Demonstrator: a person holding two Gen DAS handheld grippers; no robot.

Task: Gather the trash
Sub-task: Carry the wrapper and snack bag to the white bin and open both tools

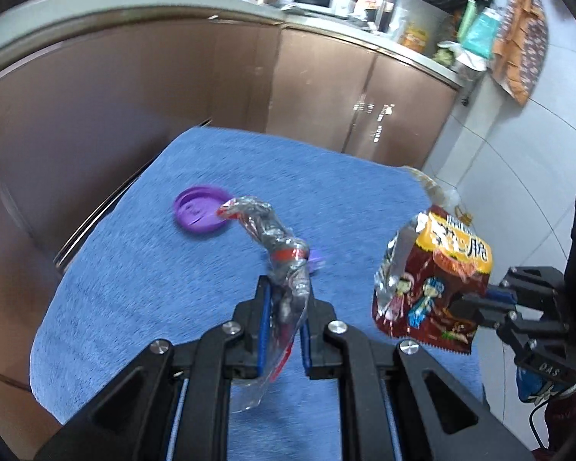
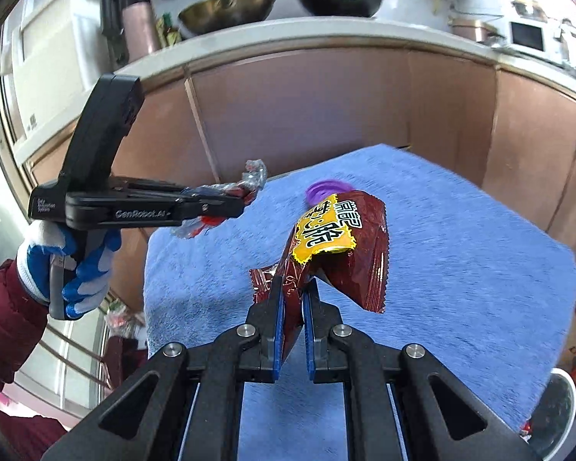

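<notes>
Left wrist view: the left gripper point(image 1: 286, 288) is clenched on a crumpled clear plastic wrapper with red print point(image 1: 272, 246), which twists up out of the jaws and hangs clear of the blue terry towel point(image 1: 134, 307) that covers the table. Off to the right, the right gripper point(image 1: 476, 307) grasps a dark red foil snack bag with a yellow label and cartoon figures point(image 1: 434, 280), also lifted off the cloth. One round purple plastic lid point(image 1: 199, 209) lies flat on the towel, behind the wrapper's tip, and a blurred clear item point(image 1: 434, 188) sits at the towel's far right edge (too smeared to name).

Right wrist view: the right gripper point(image 2: 293, 288) pinches the snack bag point(image 2: 341, 246) by its lower corner, the bag tilting up and away over the towel point(image 2: 460, 249). The left gripper point(image 2: 245, 201), carried by a hand in a blue-and-white work glove point(image 2: 73, 269), holds the wrapper point(image 2: 249, 178) level above the towel's left edge. The purple lid point(image 2: 322, 190) peeks out behind the bag.

By the look of it, two pieces are picked up but not yet binned (no bin shows in either view), while the lid, if it counts as trash, remains to be collected.
</notes>
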